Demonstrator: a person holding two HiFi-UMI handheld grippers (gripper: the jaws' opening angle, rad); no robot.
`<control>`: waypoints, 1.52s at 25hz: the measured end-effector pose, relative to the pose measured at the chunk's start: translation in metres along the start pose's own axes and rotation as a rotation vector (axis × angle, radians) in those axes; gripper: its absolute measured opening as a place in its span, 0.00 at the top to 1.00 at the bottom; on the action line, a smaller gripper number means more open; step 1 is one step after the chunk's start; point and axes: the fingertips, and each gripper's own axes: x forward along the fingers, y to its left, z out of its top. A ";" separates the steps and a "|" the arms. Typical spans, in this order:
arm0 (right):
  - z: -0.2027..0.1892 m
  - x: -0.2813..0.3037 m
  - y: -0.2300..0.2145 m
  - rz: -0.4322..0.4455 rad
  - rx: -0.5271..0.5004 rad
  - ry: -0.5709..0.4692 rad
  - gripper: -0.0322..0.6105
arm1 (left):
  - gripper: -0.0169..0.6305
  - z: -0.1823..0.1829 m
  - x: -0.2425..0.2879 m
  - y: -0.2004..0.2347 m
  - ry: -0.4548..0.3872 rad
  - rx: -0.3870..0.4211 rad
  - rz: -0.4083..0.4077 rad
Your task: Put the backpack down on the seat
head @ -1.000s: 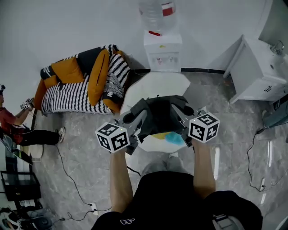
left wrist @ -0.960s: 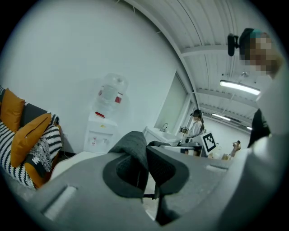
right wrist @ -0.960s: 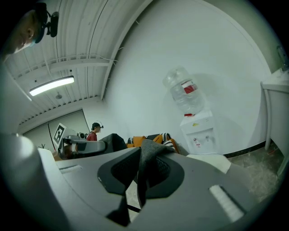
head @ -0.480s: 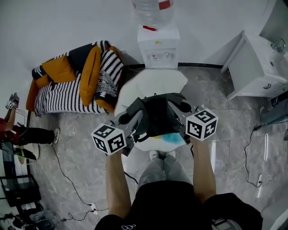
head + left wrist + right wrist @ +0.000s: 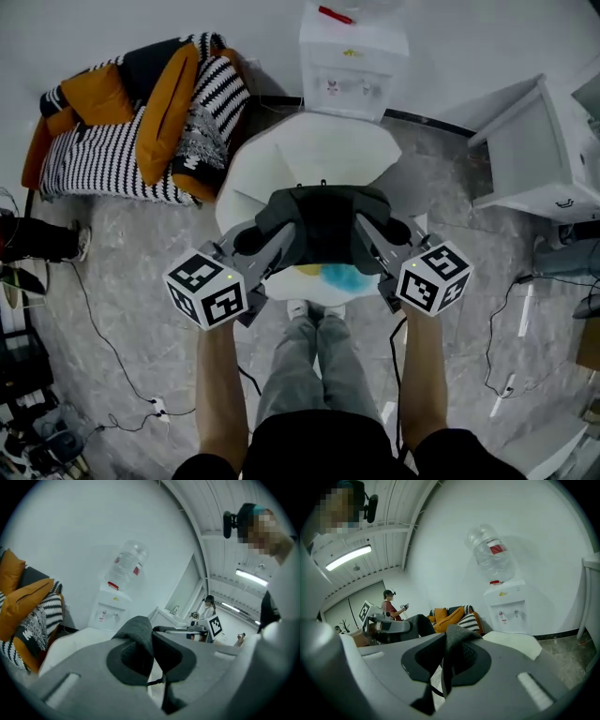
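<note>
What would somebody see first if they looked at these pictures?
Probably the dark backpack in the middle, held over a white seat by the left gripper and the right gripper, each shut on a strap. Next, the black-and-white striped sofa with orange cushions at the top left, and the water dispenser behind the seat.

white seat [image 5: 319, 159], grey floor [image 5: 141, 291] — striped sofa [image 5: 103, 164]

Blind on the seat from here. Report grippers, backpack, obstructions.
Left gripper and right gripper shut on the backpack, by its straps. It hangs over the white seat, contact unclear. Nothing on visible seat; water dispenser behind it.
</note>
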 end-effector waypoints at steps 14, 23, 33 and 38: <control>-0.079 0.085 -0.070 -0.001 -0.017 0.071 0.89 | 0.93 -0.065 0.049 0.097 0.046 -0.005 -0.003; -0.126 0.142 -0.118 -0.028 -0.044 0.131 0.89 | 0.93 -0.114 0.082 0.164 0.105 -0.007 -0.012; -0.163 0.156 -0.149 -0.053 -0.030 0.108 0.89 | 0.93 -0.147 0.112 0.182 0.093 -0.013 -0.060; -0.179 0.155 -0.161 -0.075 -0.034 0.119 0.89 | 0.93 -0.173 0.128 0.181 0.138 -0.007 -0.071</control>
